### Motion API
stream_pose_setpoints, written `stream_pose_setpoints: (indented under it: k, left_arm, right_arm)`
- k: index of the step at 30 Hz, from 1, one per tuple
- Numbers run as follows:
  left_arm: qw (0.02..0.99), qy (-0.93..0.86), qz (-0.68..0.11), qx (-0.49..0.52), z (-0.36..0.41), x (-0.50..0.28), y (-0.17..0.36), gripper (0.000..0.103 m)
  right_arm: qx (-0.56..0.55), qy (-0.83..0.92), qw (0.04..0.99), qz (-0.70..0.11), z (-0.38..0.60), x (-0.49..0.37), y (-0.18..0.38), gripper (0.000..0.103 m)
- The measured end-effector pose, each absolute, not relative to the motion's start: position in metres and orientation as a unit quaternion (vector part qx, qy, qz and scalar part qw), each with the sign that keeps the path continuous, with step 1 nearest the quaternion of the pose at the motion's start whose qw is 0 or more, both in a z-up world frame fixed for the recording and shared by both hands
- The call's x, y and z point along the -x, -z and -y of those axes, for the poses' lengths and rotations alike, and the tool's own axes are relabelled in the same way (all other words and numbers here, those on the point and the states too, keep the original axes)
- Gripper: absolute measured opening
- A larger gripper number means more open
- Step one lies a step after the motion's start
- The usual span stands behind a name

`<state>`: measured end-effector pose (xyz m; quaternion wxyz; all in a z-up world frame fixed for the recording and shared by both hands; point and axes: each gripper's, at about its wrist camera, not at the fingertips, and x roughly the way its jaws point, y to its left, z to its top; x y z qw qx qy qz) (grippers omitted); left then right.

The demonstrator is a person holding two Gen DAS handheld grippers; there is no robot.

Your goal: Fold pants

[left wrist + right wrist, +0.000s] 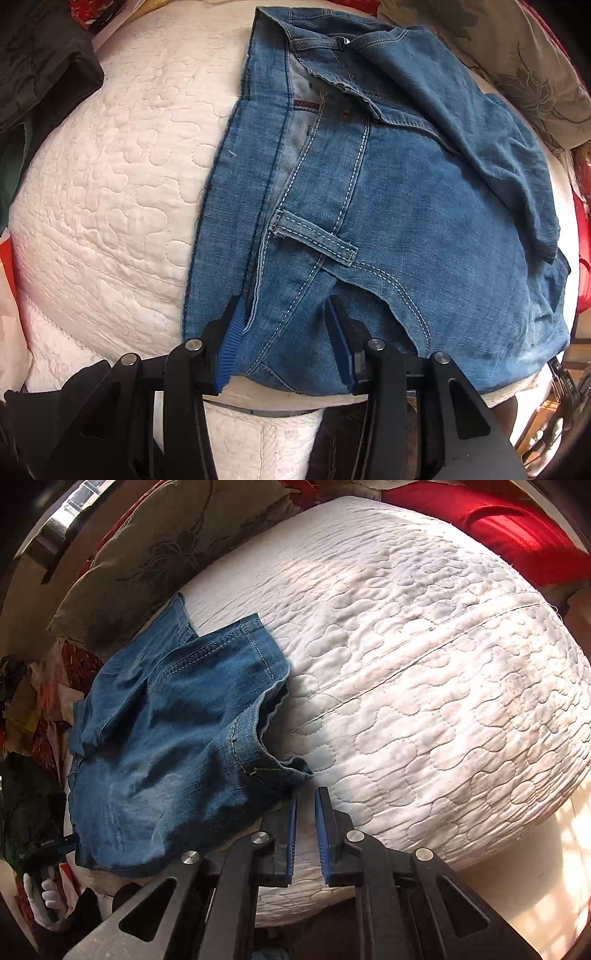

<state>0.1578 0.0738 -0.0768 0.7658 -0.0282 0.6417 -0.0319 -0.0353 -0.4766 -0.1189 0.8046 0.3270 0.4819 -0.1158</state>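
Denim fills the left wrist view: the folded jeans (pixel 388 206) lie on a white quilted mattress (pixel 110 192), waistband running from 12 o'clock down toward 6 o'clock, with a belt loop (pixel 314 238) near the middle and a leg end folded over the top at 1 o'clock. At 10 o'clock a dark green garment (pixel 40 66) sits at the mattress edge, and at 2 o'clock a beige floral pillow (pixel 517 74) lies beyond the jeans. The left gripper (pixel 286 339) sits at 6 o'clock, its jaws spread wide with the near edge of the jeans between the blue pads (pixel 234 343); the pads are not pressed together on the cloth.

In the right wrist view the jeans (pixel 166 746) lie at 9 o'clock on the mattress (pixel 424 664), crumpled, one hem at 11 o'clock. The same pillow (pixel 166 542) rests at 11 o'clock, and a red cloth (pixel 517 528) at 1 o'clock. The right gripper (pixel 306 834) is at 6 o'clock, just beside the corner of the jeans, jaws slightly parted with bare mattress between them, holding nothing.
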Motion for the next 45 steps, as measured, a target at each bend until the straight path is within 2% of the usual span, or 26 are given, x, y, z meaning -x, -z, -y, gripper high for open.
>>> stream_pose_setpoints:
  k: [3,5,6,7,8,10,14,20,28,30,31,32,34,35,40,43,45]
  left_arm:
    - [0.784,0.038,-0.616,0.067,-0.095,-0.162,0.048,0.043]
    - [0.794,0.034,-0.599,0.098,-0.112,-0.18,0.03,0.043]
    - [0.796,0.036,-0.594,0.115,-0.115,-0.191,0.023,0.045]
    - [0.796,0.035,-0.59,0.13,-0.118,-0.204,0.018,0.052]
    - [0.796,0.031,-0.588,0.143,-0.119,-0.219,0.015,0.062]
    - [0.789,0.031,-0.59,0.17,-0.12,-0.251,0.02,0.069]
    - [0.761,0.016,-0.616,0.203,-0.126,-0.317,0.043,0.069]
    - [0.75,-0.005,-0.629,0.204,-0.113,-0.374,0.065,0.069]
    - [0.732,-0.006,-0.641,0.23,-0.113,-0.408,0.096,0.069]
    - [0.747,-0.009,-0.626,0.225,-0.106,-0.409,0.092,0.064]
    - [0.753,-0.003,-0.618,0.224,-0.101,-0.411,0.088,0.038]
    - [0.754,0.0,-0.619,0.219,-0.094,-0.413,0.085,0.016]
    - [0.764,-0.008,-0.615,0.193,-0.082,-0.419,0.078,0.012]
    - [0.771,-0.008,-0.611,0.179,-0.076,-0.422,0.073,0.007]
    - [0.8,-0.045,-0.587,0.116,-0.059,-0.446,0.063,0.006]
    - [0.793,-0.109,-0.596,0.069,-0.063,-0.463,0.081,0.006]
    - [0.778,-0.117,-0.611,0.088,-0.072,-0.471,0.093,0.006]
  right_arm:
    - [-0.33,0.119,0.831,-0.431,0.488,0.03,0.085,0.015]
    - [-0.312,0.109,0.849,-0.412,0.489,0.009,0.063,0.035]
    - [-0.301,0.103,0.856,-0.407,0.487,-0.004,0.055,0.04]
    - [-0.291,0.093,0.862,-0.404,0.484,-0.021,0.048,0.045]
    - [-0.281,0.078,0.867,-0.404,0.479,-0.041,0.043,0.046]
    - [-0.272,0.051,0.868,-0.411,0.469,-0.084,0.04,0.046]
    - [-0.269,0.024,0.859,-0.435,0.451,-0.167,0.051,0.046]
    - [-0.211,0.023,0.854,-0.476,0.431,-0.279,0.085,0.046]
    - [-0.157,0.01,0.858,-0.488,0.415,-0.341,0.12,0.048]
    - [-0.113,-0.002,0.864,-0.491,0.404,-0.349,0.119,0.023]
    - [-0.103,-0.016,0.862,-0.497,0.4,-0.355,0.119,0.011]
    - [-0.089,-0.017,0.864,-0.496,0.397,-0.356,0.117,0.01]
    - [-0.063,-0.024,0.871,-0.487,0.396,-0.358,0.108,0.009]
    - [-0.055,-0.017,0.876,-0.479,0.4,-0.36,0.102,0.008]
    - [-0.11,0.052,0.887,-0.446,0.463,-0.376,0.085,0.008]
    - [-0.119,0.076,0.871,-0.471,0.479,-0.392,0.104,0.009]
    - [-0.113,0.081,0.858,-0.495,0.479,-0.399,0.119,0.011]
